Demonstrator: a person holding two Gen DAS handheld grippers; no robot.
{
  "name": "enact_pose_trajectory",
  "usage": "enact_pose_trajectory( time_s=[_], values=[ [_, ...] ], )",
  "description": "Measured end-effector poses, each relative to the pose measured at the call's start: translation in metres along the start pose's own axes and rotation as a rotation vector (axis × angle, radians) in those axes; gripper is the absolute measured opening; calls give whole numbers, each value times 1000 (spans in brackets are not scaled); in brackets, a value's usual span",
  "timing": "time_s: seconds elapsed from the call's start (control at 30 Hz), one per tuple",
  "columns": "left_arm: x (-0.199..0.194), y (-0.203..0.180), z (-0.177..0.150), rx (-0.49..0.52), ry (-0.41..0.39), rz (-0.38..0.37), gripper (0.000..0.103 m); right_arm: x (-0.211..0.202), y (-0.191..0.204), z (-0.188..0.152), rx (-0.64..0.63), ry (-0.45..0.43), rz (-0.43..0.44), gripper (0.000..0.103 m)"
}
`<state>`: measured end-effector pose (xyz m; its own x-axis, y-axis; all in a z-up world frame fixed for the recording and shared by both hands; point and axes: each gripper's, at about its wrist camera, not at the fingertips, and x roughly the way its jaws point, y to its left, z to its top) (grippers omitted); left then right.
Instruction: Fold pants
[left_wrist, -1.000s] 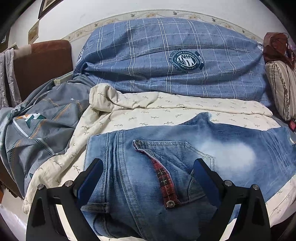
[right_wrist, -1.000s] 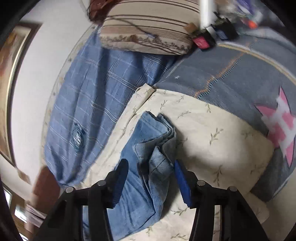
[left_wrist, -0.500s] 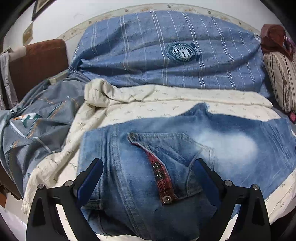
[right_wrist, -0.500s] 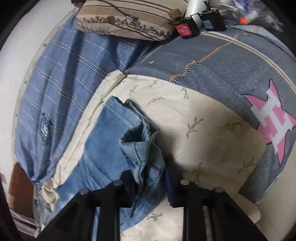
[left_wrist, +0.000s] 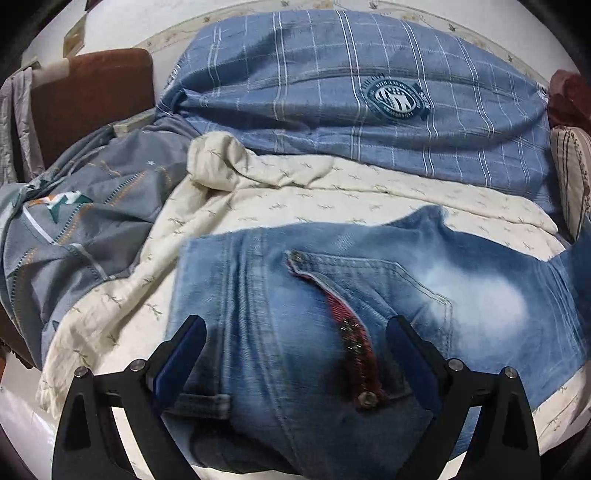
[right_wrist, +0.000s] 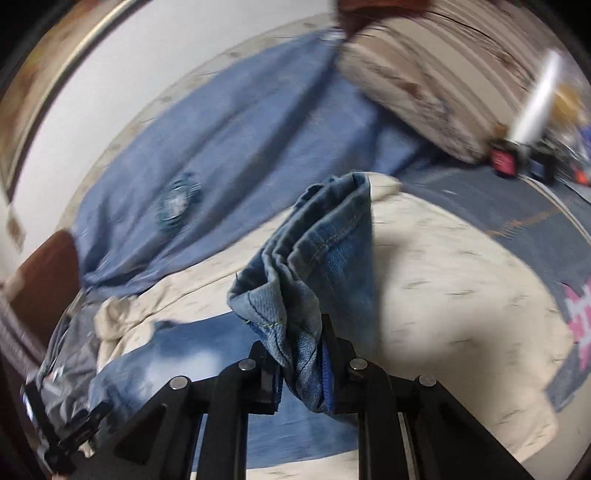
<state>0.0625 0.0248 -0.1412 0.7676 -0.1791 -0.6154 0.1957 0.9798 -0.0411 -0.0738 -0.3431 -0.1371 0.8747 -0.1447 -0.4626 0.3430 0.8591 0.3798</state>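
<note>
Light-blue jeans (left_wrist: 369, 295) lie flat on a cream leaf-print sheet (left_wrist: 295, 199), back pocket with a red plaid flap facing up. My left gripper (left_wrist: 295, 328) stands open over the waist end, one finger on each side of the pocket, gripping nothing. In the right wrist view the bunched leg hems (right_wrist: 325, 236) are lifted off the sheet and stick up between the pads of my right gripper (right_wrist: 299, 347). Its jaws are closing and press on the denim. The rest of the legs (right_wrist: 177, 354) trails down to the left.
A blue checked duvet (left_wrist: 351, 81) is heaped along the wall behind. A grey patterned quilt (left_wrist: 74, 221) and brown headboard (left_wrist: 88, 96) are at the left. A striped cushion (right_wrist: 424, 66) and small bottles (right_wrist: 506, 158) sit at the right end.
My right gripper closed on the leg hems, then lifted them off the sheet and rolled, swinging toward the waist. The left gripper stayed open over the pocket.
</note>
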Motion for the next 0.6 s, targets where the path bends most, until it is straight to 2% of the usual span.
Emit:
enact_pose_trajectory(
  time_s=[0.2,0.27,0.37,0.4,0.43,0.47,0.5,0.53,0.6],
  values=[
    [-7,9,2,0,-35,-3,98,35,69,-33,-115,131,105,17],
    [-8,12,3,-6,-40,-7,98,51,86,-48,-140,193,112,17],
    [-9,16,4,-17,-39,-15,98,85,105,-74,-179,362,104,22],
    [-9,16,4,-20,-40,-15,98,92,108,-79,-185,392,90,24],
    [-9,17,4,-23,-42,-15,98,89,114,-80,-219,369,87,25],
    [-10,18,4,-28,-45,-17,98,86,117,-80,-239,374,115,37],
    [-11,19,4,-33,-48,-21,98,85,117,-80,-240,394,169,61],
    [-12,20,4,-37,-51,-24,98,81,115,-80,-212,422,268,70],
    [-14,19,4,-44,-56,-26,98,72,114,-78,-221,450,365,73]
  ],
)
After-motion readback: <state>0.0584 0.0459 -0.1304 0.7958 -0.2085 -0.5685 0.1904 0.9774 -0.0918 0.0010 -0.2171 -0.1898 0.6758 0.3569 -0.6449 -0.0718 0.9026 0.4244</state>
